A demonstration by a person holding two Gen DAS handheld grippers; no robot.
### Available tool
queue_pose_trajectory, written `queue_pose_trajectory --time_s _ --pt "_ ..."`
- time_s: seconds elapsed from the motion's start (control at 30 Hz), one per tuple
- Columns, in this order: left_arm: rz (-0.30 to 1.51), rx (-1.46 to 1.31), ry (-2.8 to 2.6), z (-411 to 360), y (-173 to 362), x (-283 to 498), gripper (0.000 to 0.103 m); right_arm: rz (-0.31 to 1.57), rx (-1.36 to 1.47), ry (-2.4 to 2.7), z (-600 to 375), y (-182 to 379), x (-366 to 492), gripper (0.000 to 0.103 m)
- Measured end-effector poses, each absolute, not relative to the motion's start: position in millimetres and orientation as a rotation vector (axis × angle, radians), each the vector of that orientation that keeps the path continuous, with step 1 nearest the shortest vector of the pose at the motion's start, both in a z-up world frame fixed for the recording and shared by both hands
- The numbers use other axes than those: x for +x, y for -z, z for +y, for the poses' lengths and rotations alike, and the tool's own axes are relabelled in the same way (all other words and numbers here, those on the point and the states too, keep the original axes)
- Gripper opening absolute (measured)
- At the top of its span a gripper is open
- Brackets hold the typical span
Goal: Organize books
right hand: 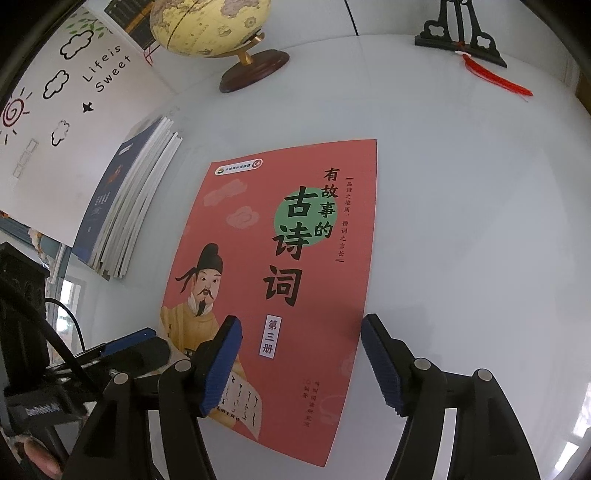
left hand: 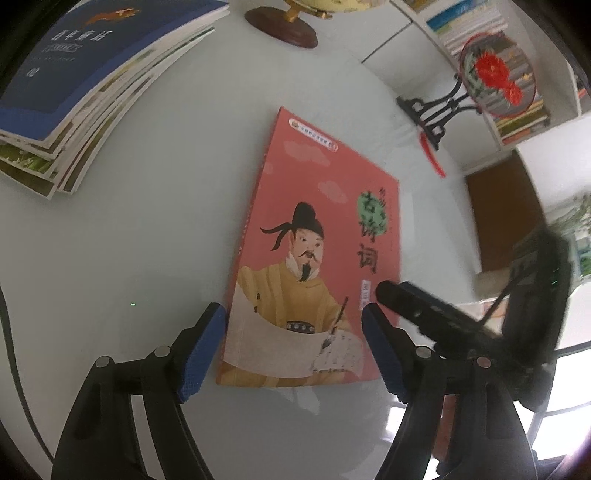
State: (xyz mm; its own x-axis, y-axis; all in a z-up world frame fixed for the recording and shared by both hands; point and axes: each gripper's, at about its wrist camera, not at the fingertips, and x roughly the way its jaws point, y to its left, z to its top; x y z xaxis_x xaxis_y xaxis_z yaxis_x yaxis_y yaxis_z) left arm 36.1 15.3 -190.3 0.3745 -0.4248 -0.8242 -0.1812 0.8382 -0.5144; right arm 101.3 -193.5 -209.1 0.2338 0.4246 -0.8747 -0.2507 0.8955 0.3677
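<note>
A pink-red book [left hand: 317, 229] with a drawn figure in yellow robes lies flat, cover up, on the white table [left hand: 147, 240]. My left gripper [left hand: 293, 317] hovers open over the book's near end, with a blue pad by each long edge and neither pressing on the book. In the right wrist view the same book [right hand: 295, 258] fills the middle. My right gripper [right hand: 301, 328] stands open above its lower right part, one pad over the cover and the other just past the right edge. A stack of books [left hand: 74, 96] topped by a dark blue one lies at the left.
A globe [right hand: 207, 26] on a brown wooden base stands at the back of the table. A round red-flower fan on a black stand [left hand: 491, 74] with a red tassel [right hand: 495, 79] is at the back right. A bookshelf [left hand: 476, 26] stands behind. The stack of books [right hand: 125, 206] lies near a wall.
</note>
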Motion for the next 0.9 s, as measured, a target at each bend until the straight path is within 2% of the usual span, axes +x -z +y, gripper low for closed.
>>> queue_pose_trajectory --time_s 0.03,0.07,0.1,0.23,0.3,0.4,0.53,0.63,0.9 --pt "1.178 -0.651 0.226 17.5 189.0 35.9 0.05 1.252 0.164 -0.467 -193.9 209.1 101.3 0.067" --pt "1.189 -0.748 0.31 17.6 191.1 38.0 0.046 1.253 0.166 -0.468 -194.6 209.1 101.1 0.067" --pt "1.19 -0.839 0.373 14.2 192.0 39.4 0.046 1.258 0.182 -0.486 -194.6 209.5 100.8 0.067" --pt "1.162 -0.684 0.336 -6.7 178.4 45.3 0.044 1.3 0.294 -0.571 -186.1 212.9 95.4 0.066" --pt "1.181 -0.738 0.352 -0.2 183.7 47.1 0.044 1.298 0.283 -0.571 -182.5 212.3 92.7 0.065" --pt "1.178 -0.665 0.269 13.5 182.8 46.0 0.049 1.296 0.319 -0.561 -189.5 213.4 94.1 0.065" --pt "1.205 -0.555 0.168 38.0 186.1 46.1 0.069 1.289 0.307 -0.544 -195.0 213.0 98.2 0.065" --pt "1.209 -0.531 0.132 57.3 189.1 42.0 0.073 1.311 0.325 -0.533 -194.0 213.5 101.5 0.065" --pt "1.241 -0.424 0.052 74.4 197.0 45.2 0.073 1.295 0.351 -0.512 -199.2 212.1 91.0 0.065"
